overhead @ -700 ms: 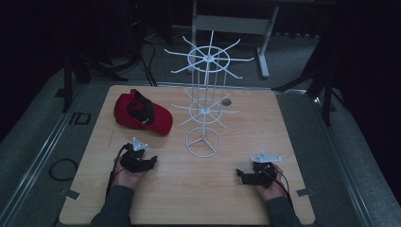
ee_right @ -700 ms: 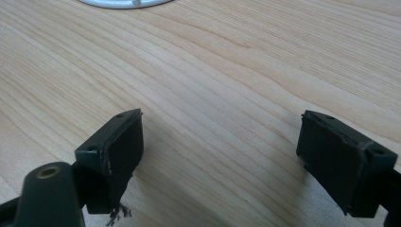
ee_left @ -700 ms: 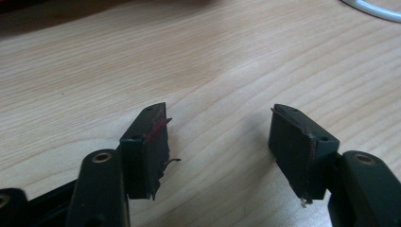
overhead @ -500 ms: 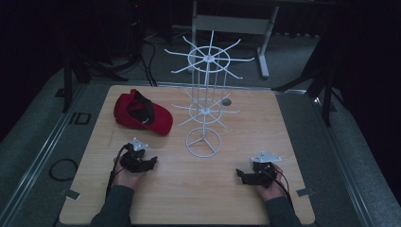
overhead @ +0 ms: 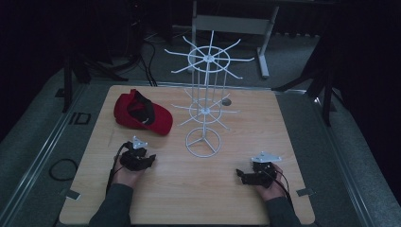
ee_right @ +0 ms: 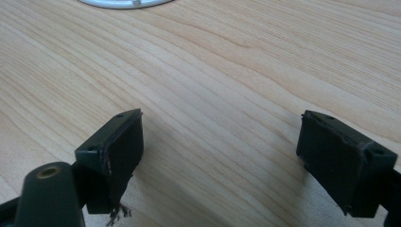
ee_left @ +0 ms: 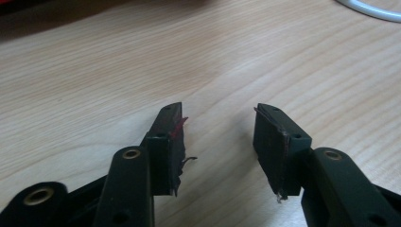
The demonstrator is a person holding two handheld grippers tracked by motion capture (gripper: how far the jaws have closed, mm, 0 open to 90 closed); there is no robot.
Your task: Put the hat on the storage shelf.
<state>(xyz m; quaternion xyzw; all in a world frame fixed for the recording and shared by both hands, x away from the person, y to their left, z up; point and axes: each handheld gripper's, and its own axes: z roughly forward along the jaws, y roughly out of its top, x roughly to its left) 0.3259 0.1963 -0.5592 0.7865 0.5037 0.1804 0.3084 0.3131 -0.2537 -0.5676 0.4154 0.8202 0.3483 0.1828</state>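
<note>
nothing moved | both hand-held grippers [overhead: 150, 160] [overhead: 239, 176] apart, empty | soft red cap [overhead: 142, 112] | white wire rack [overhead: 204, 106] | woodgrain table [overhead: 189, 189]

A small grey disc [overhead: 226, 101] lies on the table [overhead: 283, 137]

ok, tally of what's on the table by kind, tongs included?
Red cap: 1
White wire display rack: 1
Small grey round thing behind the rack, too small to identify: 1
Hand-held tongs: 2, the left tongs and the right tongs, both open with nothing between the jaws
Total: 5
</note>
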